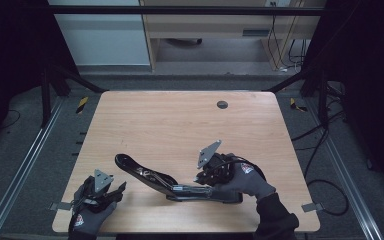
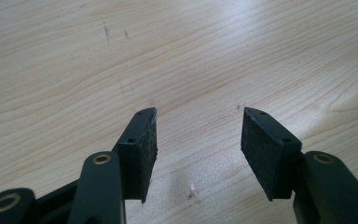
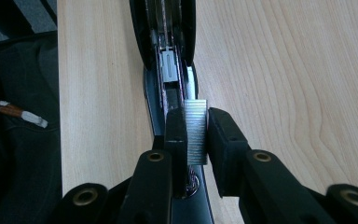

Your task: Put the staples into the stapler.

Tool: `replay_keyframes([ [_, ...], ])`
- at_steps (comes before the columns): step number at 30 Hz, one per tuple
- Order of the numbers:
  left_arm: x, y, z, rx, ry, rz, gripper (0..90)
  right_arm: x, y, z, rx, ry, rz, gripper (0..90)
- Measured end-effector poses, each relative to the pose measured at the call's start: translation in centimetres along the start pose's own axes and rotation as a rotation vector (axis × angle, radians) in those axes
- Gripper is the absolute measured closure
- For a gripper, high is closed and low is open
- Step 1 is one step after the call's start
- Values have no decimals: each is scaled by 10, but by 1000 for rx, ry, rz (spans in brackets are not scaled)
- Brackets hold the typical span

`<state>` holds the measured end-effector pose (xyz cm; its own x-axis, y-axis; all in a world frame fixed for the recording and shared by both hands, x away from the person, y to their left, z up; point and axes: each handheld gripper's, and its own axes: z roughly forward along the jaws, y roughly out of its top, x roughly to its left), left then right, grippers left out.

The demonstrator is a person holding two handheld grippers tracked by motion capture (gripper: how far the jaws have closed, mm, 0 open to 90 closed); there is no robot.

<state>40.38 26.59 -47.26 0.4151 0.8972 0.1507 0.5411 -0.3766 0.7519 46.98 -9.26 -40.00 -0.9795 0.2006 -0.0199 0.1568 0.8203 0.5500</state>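
The table (image 1: pixel 180 125) has a pale, matt wood-grain top (faintly scuffed in the left gripper view). The opened stapler (image 1: pixel 155 180) is glossy black plastic with a bare metal channel inside. The strip of staples (image 3: pixel 196 130) looks like bright, finely ribbed metal. The right gripper (image 3: pixel 196 135) has matt black pads (image 3: pixel 223 135), slightly rough. Grey cloth gloves cover both hands.

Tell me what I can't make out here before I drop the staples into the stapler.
- Stapler channel: in the high view, too small and dark to tell if loaded.
- Stapler base, right gripper view: hidden under the right gripper and staples.
- Stapler's far end, right gripper view: cut off by the top edge.
- Left gripper: open over bare table.
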Motion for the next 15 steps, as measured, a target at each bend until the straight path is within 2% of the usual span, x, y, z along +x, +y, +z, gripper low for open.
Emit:
replay_keyframes([
  [11,0,0,0,2,0,2,454,1,-5,14,17,34,-6,783],
  [15,0,0,0,2,0,1,454,2,-5,15,25,29,-13,783],
])
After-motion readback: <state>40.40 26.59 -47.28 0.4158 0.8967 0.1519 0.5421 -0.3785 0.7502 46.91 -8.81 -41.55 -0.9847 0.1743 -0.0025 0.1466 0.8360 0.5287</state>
